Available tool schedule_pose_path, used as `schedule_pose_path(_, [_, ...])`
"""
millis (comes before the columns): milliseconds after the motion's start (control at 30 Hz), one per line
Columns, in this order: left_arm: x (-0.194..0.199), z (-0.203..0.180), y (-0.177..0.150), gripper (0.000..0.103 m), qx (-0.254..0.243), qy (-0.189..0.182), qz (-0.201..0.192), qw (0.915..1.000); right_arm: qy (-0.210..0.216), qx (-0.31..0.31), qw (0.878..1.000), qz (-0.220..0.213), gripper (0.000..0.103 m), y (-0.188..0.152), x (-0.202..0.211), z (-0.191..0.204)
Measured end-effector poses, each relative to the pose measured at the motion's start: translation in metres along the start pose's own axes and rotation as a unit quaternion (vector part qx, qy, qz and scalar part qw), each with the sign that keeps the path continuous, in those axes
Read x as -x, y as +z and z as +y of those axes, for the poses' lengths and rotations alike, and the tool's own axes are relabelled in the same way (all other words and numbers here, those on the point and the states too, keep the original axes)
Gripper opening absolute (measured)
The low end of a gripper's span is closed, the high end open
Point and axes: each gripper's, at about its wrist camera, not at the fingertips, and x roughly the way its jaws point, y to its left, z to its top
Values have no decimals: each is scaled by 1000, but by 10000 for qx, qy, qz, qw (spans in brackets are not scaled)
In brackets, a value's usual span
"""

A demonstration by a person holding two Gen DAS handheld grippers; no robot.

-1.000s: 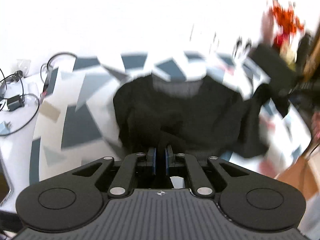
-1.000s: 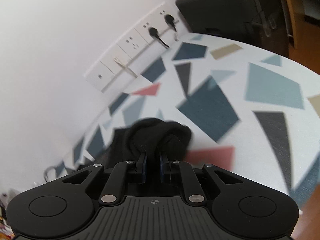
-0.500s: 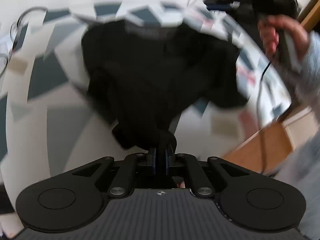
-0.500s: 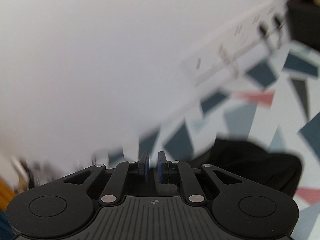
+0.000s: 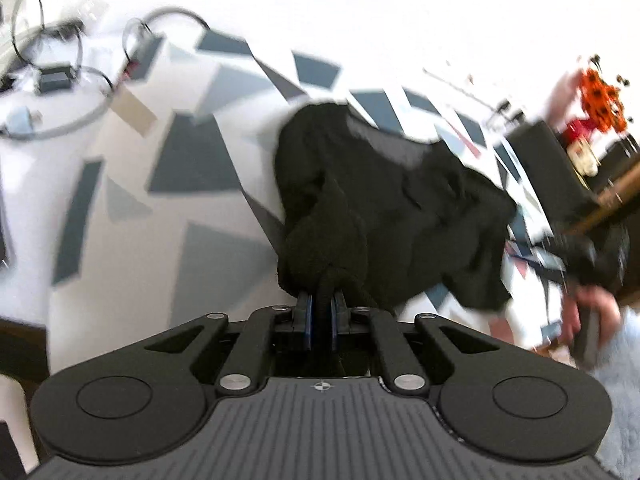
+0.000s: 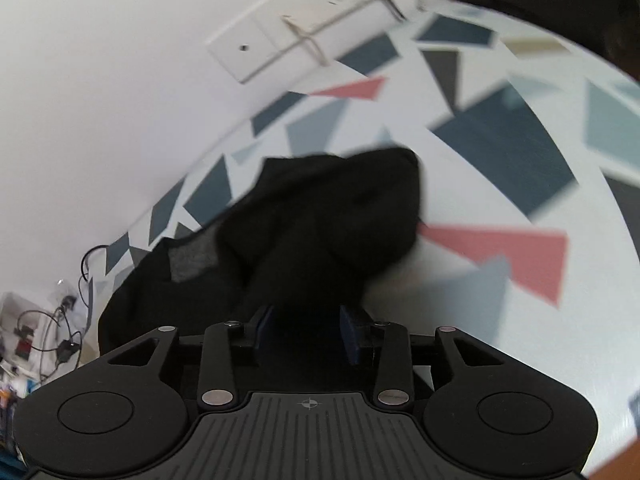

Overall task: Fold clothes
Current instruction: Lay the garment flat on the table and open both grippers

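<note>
Since the earlier frame, right gripper (image 6: 306, 330) has spread its jaws apart over the black knit garment (image 5: 384, 208), having been closed. Left gripper (image 5: 320, 312) is clamped on a bunched fold. Garment lies crumpled ahead of both on the white cloth with grey, blue and pink shapes (image 6: 500, 200); bare cloth lies to the left gripper's left.

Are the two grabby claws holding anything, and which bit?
The left gripper is shut on a bunched fold of the black fabric garment. The right gripper is open, with cloth lying between its fingers, so it grips nothing.
</note>
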Motion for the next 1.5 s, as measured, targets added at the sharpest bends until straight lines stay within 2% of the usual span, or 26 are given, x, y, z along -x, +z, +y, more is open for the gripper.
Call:
schedule_pose_path(133, [-13, -9, 36, 9, 201, 1, -466, 9987, -62, -134, 9999, -12, 35, -15, 8, -12])
schedule_pose_path(233, [-27, -34, 76, 9, 183, -64, -948, 9953, -109, -235, 9997, -21, 35, -25, 14, -21])
schedule_pose_path(333, [-36, -65, 112, 11, -75, -60, -1730, 9849, -156, -335, 9993, -30, 35, -36, 19, -30])
schedule_pose_path(367, [-44, -72, 119, 24, -138, 34, -1808, 9834, -154, -338, 9993, -77, 36, -37, 21, -30])
schedule_pose_path(400, [-52, -79, 127, 59, -201, 130, -1873, 9820, -145, -327, 9993, -145, 41, -36, 23, -27])
schedule_pose_path(433, [-65, -83, 131, 79, -244, 262, -1688, 9850, -156, -315, 9992, -183, 42, -36, 24, -26])
schedule_pose_path(467, [-76, -85, 129, 92, -336, 381, -1505, 9873, -177, -301, 9992, -207, 44, -35, 25, -26])
schedule_pose_path(600, [-103, -89, 96, 92, -938, 774, -900, 9885, -387, -149, 9988, -259, 48, -41, 27, -30])
schedule_pose_path(700, [-108, -77, 59, 92, -1086, 904, -515, 9886, -568, -40, 9983, -158, 51, -54, 26, -40])
schedule_pose_path(800, [-98, -60, 22, 92, -943, 910, -259, 9910, -712, 175, 9973, -107, 52, -65, 23, -45])
schedule_pose_path(933, [-83, -42, -17, 92, -534, 577, 65, 9969, -846, 738, 9936, -141, 56, -72, 20, -37])
schedule_pose_path(1067, [-87, -36, -46, 92, -394, 430, 423, 9974, -925, 1207, 9883, -101, 59, -77, 15, -27])
schedule_pose_path(1133, [-92, -36, -52, 92, -340, 484, 398, 9975, -836, 1293, 9881, -36, 52, -77, 12, -24])
schedule_pose_path(1167, [-94, -37, -53, 91, -311, 421, 341, 9980, -792, 1336, 9879, -4, 40, -77, 11, -22])
schedule_pose_path(1200, [-96, -38, -54, 88, -286, 318, 274, 9987, -748, 1379, 9876, 28, 23, -77, 10, -20])
schedule_pose_path(1233, [-98, -39, -54, 83, -252, 284, 271, 9989, -703, 1422, 9873, 61, 16, -77, 9, -19])
schedule_pose_path(1267, [-101, -39, -54, 62, -219, 251, 269, 9991, -683, 1444, 9871, 71, 15, -77, 9, -17])
schedule_pose_path(1300, [-103, -39, -53, 31, -186, 220, 269, 9992, -685, 1461, 9869, 49, 8, -77, 11, -15])
schedule_pose_path(1333, [-106, -39, -53, 18, -168, 263, 327, 9990, -697, 1478, 9866, 21, 7, -77, 14, -14])
schedule_pose_path(1367, [-106, -38, -52, 9, -136, 330, 355, 9987, -727, 1469, 9865, -34, 1, -77, 18, -13])
schedule_pose_path(1433, [-99, -33, -51, 9, -83, 328, 272, 9991, -863, 1363, 9867, -211, 0, -74, 31, -17])
schedule_pose_path(1500, [-90, -29, -51, 9, -106, 420, 143, 9990, -1029, 1003, 9888, -405, 0, -70, 47, -30])
